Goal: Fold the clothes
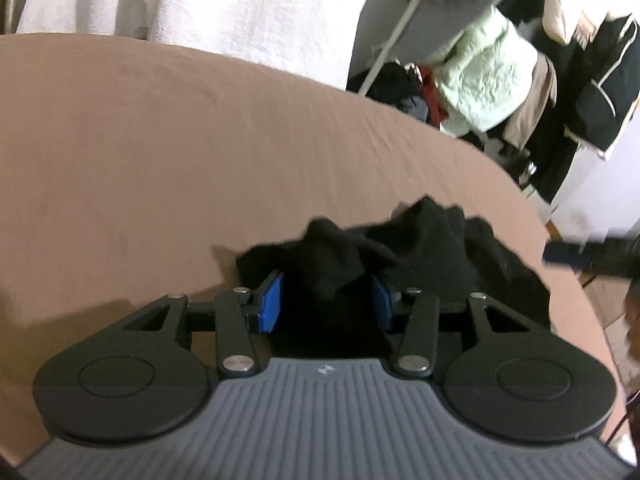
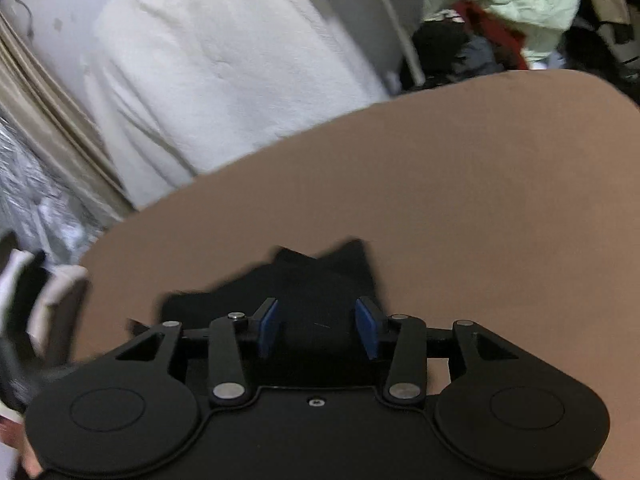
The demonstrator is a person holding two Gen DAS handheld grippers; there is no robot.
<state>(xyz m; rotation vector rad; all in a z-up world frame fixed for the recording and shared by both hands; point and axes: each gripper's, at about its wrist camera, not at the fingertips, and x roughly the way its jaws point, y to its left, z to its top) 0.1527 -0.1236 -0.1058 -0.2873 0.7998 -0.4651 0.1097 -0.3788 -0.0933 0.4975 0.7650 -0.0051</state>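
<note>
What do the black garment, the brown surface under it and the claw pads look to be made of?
Black garment: soft matte knit, probably cotton; it bunches in limp peaks. Brown surface: smooth woven sheet, showing fine wrinkles. Left claw pads: blue, likely rubber or foam, matte and flat.

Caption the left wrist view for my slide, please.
Left gripper, jaws apart around a crumpled black garment on a brown sheet.

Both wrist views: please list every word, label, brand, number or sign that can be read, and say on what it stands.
No readable text in either view.
Small white emblem on the grey ribbed body of the left tool: a logo mark, too small and blurred to read.
Right tool: only a screw on its black body, no lettering.
Black garment, brown surface and the hanging clothes: no print visible.
</note>
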